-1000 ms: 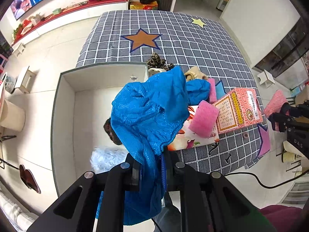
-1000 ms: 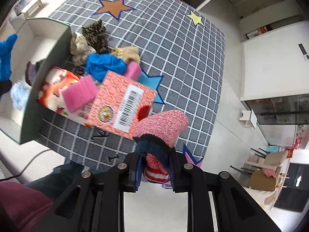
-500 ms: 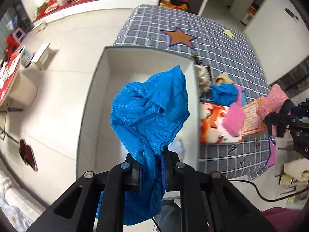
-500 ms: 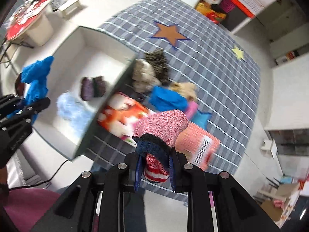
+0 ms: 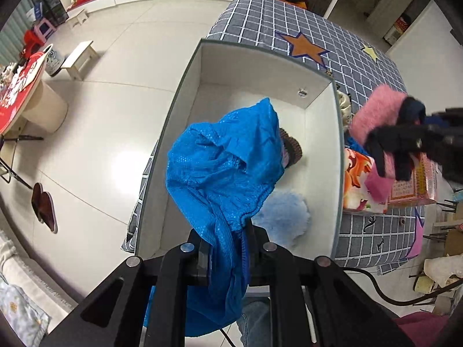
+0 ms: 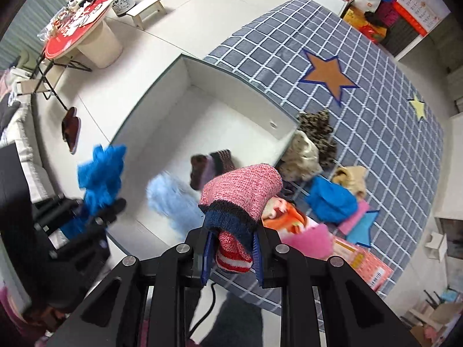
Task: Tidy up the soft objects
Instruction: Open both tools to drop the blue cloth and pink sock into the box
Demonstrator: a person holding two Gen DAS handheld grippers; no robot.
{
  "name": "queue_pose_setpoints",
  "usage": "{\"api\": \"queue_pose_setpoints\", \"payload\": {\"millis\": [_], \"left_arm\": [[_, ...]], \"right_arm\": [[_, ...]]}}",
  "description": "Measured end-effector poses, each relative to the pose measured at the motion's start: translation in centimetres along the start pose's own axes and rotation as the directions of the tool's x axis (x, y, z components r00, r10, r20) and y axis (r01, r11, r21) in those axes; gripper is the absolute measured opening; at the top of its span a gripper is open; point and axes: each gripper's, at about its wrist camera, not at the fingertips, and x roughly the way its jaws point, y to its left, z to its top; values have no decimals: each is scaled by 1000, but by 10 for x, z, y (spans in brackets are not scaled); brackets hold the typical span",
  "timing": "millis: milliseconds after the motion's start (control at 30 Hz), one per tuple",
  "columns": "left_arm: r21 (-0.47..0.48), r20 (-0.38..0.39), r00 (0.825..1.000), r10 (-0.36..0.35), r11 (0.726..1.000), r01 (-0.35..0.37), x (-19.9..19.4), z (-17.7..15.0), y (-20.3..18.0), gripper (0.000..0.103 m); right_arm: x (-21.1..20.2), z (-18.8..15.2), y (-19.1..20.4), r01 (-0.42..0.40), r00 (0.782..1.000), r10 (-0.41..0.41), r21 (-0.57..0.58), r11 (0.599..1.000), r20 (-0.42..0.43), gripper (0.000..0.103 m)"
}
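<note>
Left gripper [image 5: 228,248] above open drawer [image 5: 337,156]

Both tongs [image 5: 227,256] [image 6: 233,256] clamped, raised.

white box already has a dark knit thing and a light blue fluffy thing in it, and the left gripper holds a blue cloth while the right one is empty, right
Not quite: the right gripper is shut on a pink knit sock, as the right wrist view shows. The rest holds: white box, dark knit piece, light blue fluffy piece, left gripper, blue cloth.
</note>
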Motion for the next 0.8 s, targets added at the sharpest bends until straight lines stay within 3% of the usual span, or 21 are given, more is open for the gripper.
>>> {"api": "queue_pose_setpoints", "payload": {"millis": [500, 600, 633, 667, 700, 733, 767, 800], "left_arm": [[-8, -18, 1000, 20, 1000, -20, 17, 7, 5, 18], [-5, -10, 1000, 23, 1000, -23, 19, 7, 4, 39], [-3, -3, 1000, 30, 1000, -30, 18, 7, 4, 55], [3, 4, 999, 36, 999, -36, 18, 7, 4, 68], [8, 14, 999, 35, 999, -35, 16, 7, 3, 74], [6, 30, 999, 26, 1000, -26, 14, 7, 3, 83], [2, 53, 999, 11, 1000, -11, 11, 6, 4, 88], [-4, 76, 997, -6, 1000, 6, 8, 5, 5, 92]], "right_arm": [[21, 36, 9, -75, 997, 75, 3, 997, -10, 24], [25, 41, 11, -85, 996, 85, -1, 996, -8, 24], [27, 43, 11, -88, 996, 88, -1, 996, -13, 28], [28, 44, 10, -89, 996, 89, 1, 996, -18, 43], [29, 45, 9, -91, 996, 92, 6, 996, -20, 57], [28, 45, 8, -92, 996, 93, 10, 996, -15, 81], [26, 46, 7, -92, 996, 92, 15, 996, 3, 90], [23, 46, 6, -92, 996, 92, 17, 996, 14, 91]]}}
